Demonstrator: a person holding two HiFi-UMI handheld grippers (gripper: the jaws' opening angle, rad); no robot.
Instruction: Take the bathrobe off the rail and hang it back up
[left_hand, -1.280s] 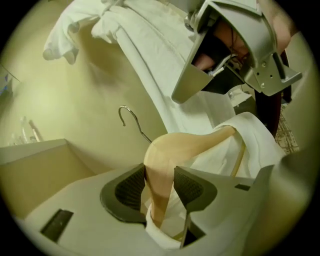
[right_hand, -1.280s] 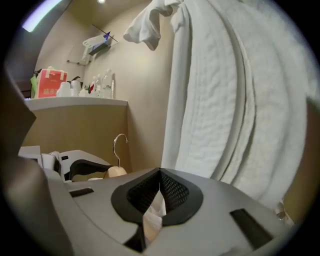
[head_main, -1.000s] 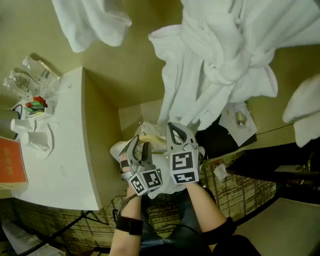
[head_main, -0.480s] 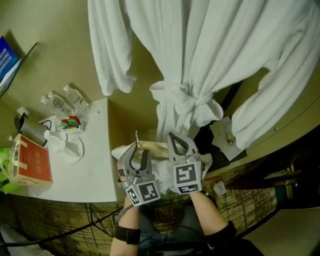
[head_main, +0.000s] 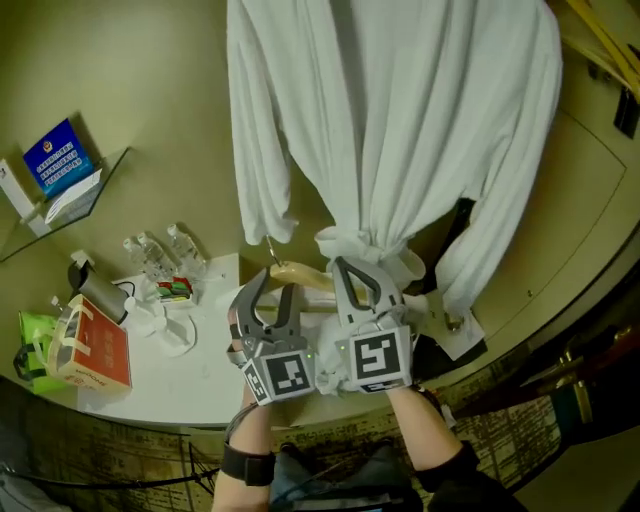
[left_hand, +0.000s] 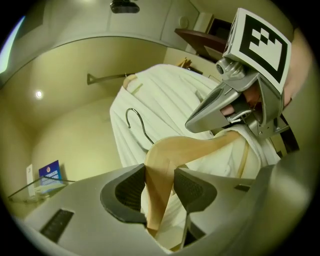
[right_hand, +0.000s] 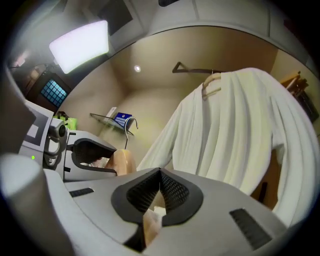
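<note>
A white bathrobe (head_main: 400, 120) hangs in front of me on a wooden hanger from a wall rail (right_hand: 192, 70), its belt knotted low. I hold a second wooden hanger (head_main: 300, 275) level, with its metal hook (left_hand: 135, 117) up. My left gripper (head_main: 270, 290) is shut on one arm of that hanger (left_hand: 170, 150). My right gripper (head_main: 358, 272) is shut on its other arm, and the wood shows under the closed pads (right_hand: 150, 220). White cloth (left_hand: 225, 160) lies under the held hanger. Both grippers are just below the robe's knot.
A white counter (head_main: 200, 380) at the left carries water bottles (head_main: 160, 255), a kettle (head_main: 100, 290) and a red box (head_main: 95, 350). A glass shelf with a blue sign (head_main: 55, 160) is on the wall. A wooden panel (head_main: 590, 200) stands at the right.
Both grippers have risen with the hanger between them. My view has tilted up, so the hanging robe now shows almost whole instead of just its lower part.
</note>
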